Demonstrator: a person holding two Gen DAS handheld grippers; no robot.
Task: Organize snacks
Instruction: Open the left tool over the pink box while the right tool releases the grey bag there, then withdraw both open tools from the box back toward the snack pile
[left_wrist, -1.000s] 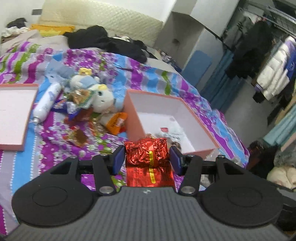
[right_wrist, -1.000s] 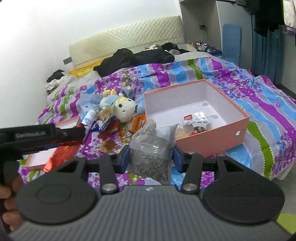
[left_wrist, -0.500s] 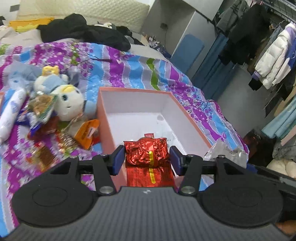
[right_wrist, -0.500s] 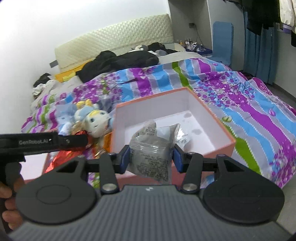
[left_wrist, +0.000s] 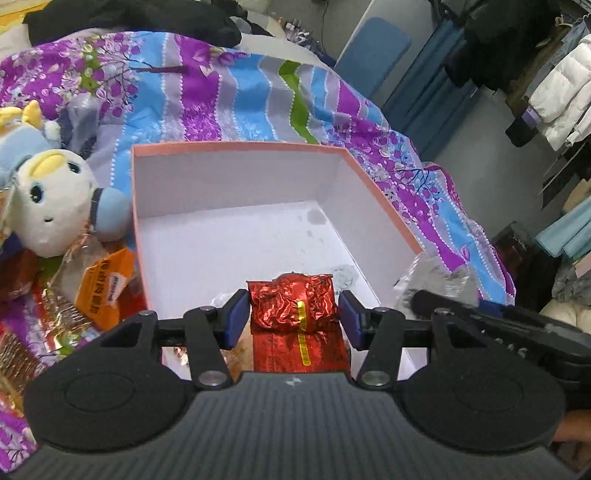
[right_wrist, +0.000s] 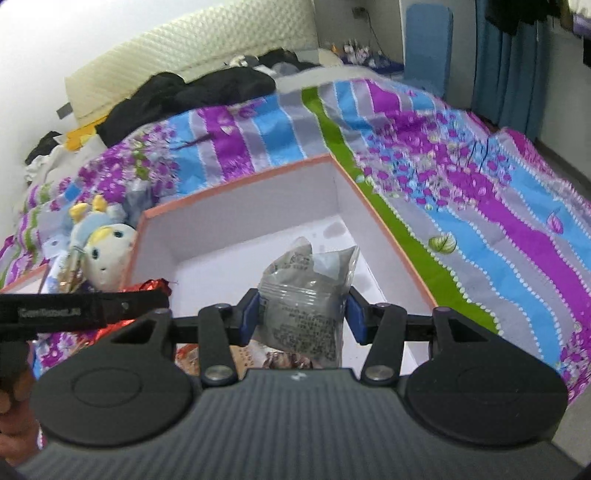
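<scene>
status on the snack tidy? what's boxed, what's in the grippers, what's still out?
Done: a few packets already lie in the near end of the pink box, partly hidden. In hand: left gripper holds a red foil packet over the box; right gripper holds a grey snack bag above it too. Neither is released. Left: the orange packet and other wrappers by the plush toy on the bed.

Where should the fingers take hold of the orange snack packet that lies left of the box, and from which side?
Probably its left edge, coming from above on the side away from the box. The orange packet lies tilted on other wrappers, its right edge close to the box wall, leaving little room there.
</scene>
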